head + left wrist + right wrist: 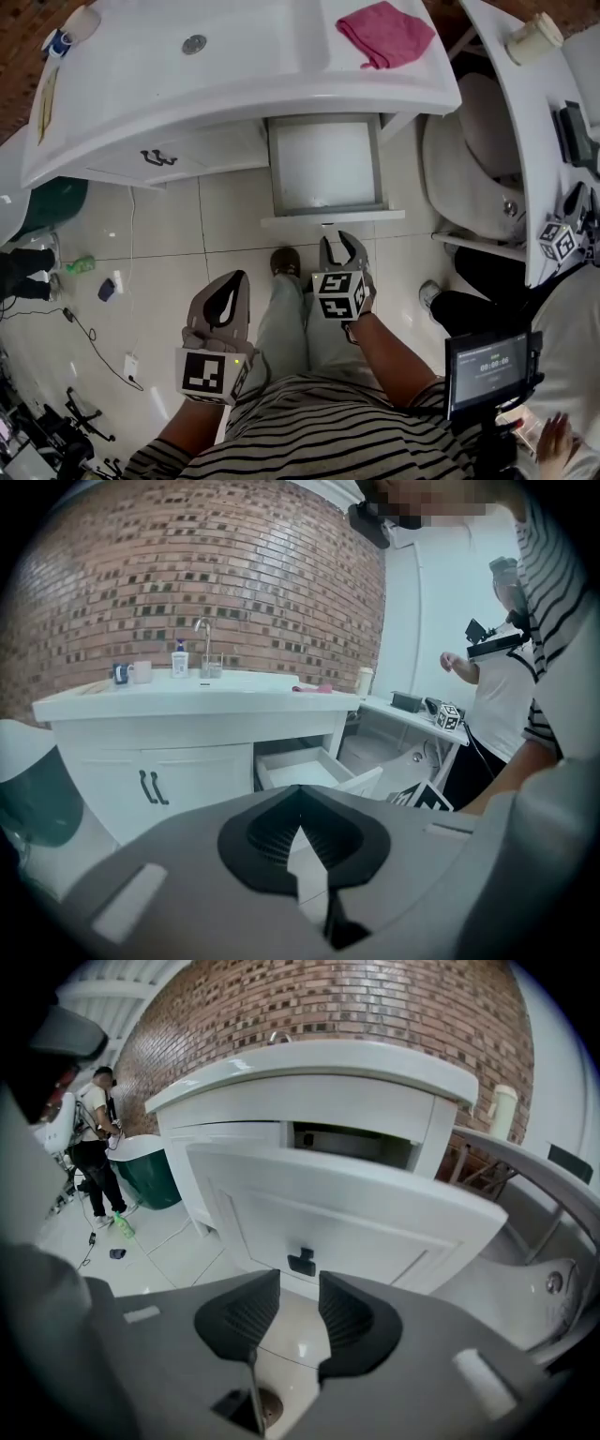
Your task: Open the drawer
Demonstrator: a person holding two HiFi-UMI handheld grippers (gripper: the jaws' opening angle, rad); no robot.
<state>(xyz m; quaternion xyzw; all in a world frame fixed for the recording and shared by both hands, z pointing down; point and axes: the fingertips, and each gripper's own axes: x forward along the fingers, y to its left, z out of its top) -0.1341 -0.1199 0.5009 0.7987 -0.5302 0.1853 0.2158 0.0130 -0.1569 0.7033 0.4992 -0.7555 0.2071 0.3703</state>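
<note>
White drawer (323,167) is pulled out at the right end of the cabinet (187,155); right gripper (340,246) is held open and empty, left gripper (232,283) closed.

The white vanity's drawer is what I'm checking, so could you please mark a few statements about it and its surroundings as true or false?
1. The white vanity drawer is pulled out and stands open. True.
2. The right tongs are clamped on the drawer's dark handle. False: they are open, short of the handle, with nothing between them.
3. A pink cloth lies on the white countertop. True.
4. The left tongs are spread wide. False: their tips meet, and they hold nothing.
</note>
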